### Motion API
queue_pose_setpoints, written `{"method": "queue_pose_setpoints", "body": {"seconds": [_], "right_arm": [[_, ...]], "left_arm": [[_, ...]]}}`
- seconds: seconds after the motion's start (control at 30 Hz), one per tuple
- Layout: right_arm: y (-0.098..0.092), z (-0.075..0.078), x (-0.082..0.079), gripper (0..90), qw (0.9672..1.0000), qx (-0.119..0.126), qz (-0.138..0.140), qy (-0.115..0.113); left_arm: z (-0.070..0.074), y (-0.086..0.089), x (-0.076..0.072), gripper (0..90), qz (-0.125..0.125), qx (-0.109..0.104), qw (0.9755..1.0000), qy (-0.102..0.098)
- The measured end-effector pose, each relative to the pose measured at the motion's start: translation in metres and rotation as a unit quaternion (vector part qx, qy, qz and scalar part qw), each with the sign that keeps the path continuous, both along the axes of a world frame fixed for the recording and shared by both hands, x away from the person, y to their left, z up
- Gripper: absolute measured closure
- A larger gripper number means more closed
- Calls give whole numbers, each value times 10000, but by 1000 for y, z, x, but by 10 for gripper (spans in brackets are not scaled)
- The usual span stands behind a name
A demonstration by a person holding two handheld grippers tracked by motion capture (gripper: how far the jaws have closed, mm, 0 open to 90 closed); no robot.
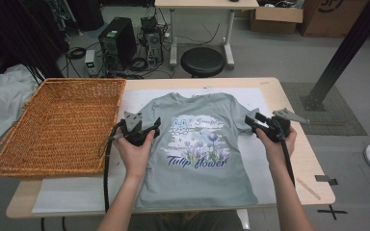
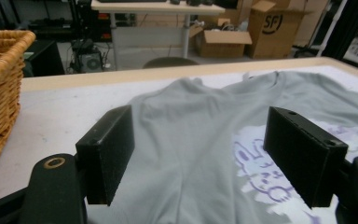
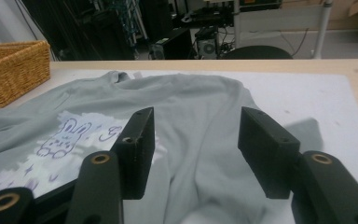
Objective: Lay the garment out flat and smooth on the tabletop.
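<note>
High view: tee (image 1: 197,159) flat on table (image 1: 298,144), basket (image 1: 58,125) at left; L gripper (image 1: 150,129) and R gripper (image 1: 251,120) over sleeves, both spread wide, pinching nothing.

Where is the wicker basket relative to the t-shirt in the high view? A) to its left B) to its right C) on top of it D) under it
A: the wicker basket sits at the table's left end, beside the spread grey t-shirt, not overlapping it.
</note>
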State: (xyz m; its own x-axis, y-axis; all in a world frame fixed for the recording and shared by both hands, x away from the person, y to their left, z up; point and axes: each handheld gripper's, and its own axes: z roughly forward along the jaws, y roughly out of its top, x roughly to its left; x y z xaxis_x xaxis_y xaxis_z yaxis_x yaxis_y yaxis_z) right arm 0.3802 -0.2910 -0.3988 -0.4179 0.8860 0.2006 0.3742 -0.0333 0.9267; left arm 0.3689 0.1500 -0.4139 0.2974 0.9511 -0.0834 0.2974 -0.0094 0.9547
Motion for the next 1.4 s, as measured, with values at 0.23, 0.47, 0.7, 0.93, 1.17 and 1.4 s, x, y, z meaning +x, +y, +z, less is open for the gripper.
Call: {"method": "queue_pose_setpoints", "body": {"seconds": [0.23,0.47,0.7,0.93,1.17,1.4], "right_arm": [[-8,-2,-52,345,9993,186,-270,-158],[-3,-8,-79,250,9988,269,-348,-230],[9,-7,-83,182,9994,246,-224,-134],[19,-4,-90,163,9994,-24,-200,-283],[16,-5,-86,168,9992,-9,-219,-326],[13,-9,-86,202,9996,87,-182,-207]], "left_arm": [[8,1,-41,222,-315,-189,9992,-158],[1,1,-73,142,-685,-151,9973,-236],[1,6,-88,101,-612,-168,9973,-380],[4,1,-89,50,-655,-193,9967,-432],[7,1,-88,25,-779,-178,9954,-527],[10,0,-90,19,-773,-132,9949,-641]]}}
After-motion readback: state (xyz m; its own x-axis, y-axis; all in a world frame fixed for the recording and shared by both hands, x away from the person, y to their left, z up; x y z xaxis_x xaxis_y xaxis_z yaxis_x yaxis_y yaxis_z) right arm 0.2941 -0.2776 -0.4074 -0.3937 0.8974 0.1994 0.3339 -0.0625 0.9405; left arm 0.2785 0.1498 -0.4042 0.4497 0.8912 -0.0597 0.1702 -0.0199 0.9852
